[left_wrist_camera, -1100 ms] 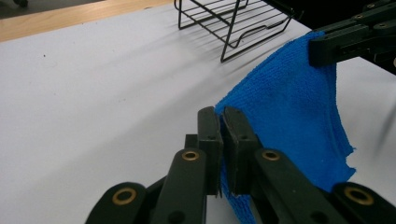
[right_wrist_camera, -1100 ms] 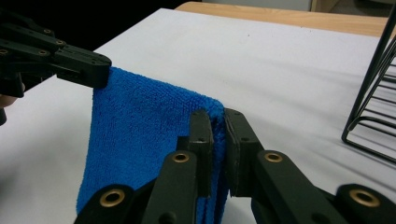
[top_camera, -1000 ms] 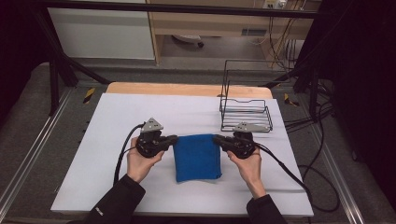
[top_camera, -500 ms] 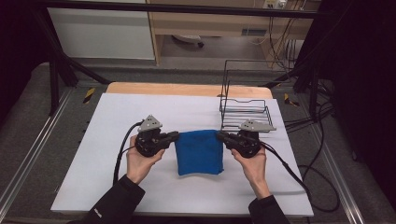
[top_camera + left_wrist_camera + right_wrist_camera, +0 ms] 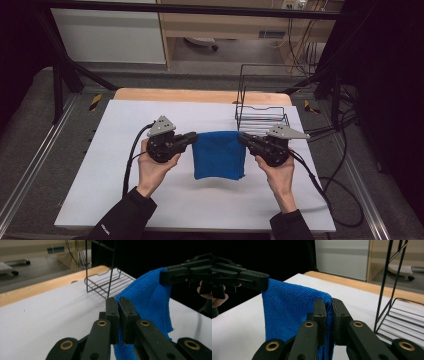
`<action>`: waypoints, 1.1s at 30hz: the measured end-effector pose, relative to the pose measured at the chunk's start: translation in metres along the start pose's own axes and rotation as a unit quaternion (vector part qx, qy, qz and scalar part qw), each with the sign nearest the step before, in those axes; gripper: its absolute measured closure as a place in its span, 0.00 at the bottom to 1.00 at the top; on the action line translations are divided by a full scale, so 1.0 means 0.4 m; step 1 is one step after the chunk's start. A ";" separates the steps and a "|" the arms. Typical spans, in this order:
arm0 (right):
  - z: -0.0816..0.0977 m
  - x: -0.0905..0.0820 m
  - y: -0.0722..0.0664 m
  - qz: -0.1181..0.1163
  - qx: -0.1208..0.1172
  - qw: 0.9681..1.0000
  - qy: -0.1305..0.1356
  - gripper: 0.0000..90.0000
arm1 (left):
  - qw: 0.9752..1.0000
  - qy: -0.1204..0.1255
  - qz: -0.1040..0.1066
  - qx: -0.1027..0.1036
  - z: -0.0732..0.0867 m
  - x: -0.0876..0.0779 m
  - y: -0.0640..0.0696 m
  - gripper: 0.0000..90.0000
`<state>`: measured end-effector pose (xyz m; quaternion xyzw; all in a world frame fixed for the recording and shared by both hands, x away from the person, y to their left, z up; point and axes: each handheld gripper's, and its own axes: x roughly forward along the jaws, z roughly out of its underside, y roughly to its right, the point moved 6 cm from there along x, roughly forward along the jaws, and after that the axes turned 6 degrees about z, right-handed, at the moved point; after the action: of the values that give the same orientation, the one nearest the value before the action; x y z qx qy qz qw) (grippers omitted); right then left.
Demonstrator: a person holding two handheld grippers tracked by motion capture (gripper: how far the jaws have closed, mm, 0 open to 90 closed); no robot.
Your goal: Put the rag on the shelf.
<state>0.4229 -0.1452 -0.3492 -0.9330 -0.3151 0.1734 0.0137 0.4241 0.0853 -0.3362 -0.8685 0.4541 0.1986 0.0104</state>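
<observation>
White worktop (image 5: 125, 165) below me — left tongs (image 5: 194, 138) and right tongs (image 5: 242, 138) each clenched on a top corner of the blue cloth (image 5: 218, 155), hanging between them.

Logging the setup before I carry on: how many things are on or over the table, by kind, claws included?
Blue cloth: 1, held up by its top corners
Black wire rack: 1
Claws: 2, the left claw and right claw, each shut on the cloth
Total: 4
</observation>
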 end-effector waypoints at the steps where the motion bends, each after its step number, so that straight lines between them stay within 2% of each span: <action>1: -0.005 -0.005 0.001 0.002 0.001 1.000 0.003 0.93 | 1.000 0.004 0.001 0.000 -0.008 0.001 0.003 0.95; 10: -0.063 -0.062 0.028 0.025 0.000 0.998 0.049 0.93 | 0.999 0.030 -0.002 0.021 -0.075 0.026 0.034 0.95; 17: -0.091 -0.081 0.044 0.033 0.004 0.997 0.070 0.93 | 0.998 0.049 -0.007 0.031 -0.115 0.044 0.045 0.96; 33: -0.155 -0.132 0.072 0.064 -0.011 0.993 0.098 0.93 | 0.996 0.081 -0.002 0.039 -0.193 0.081 0.064 0.96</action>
<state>0.4214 -0.1944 -0.2781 -0.9638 -0.2540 0.0781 0.0236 0.4463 0.0297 -0.2724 -0.8815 0.4593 0.1097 0.0080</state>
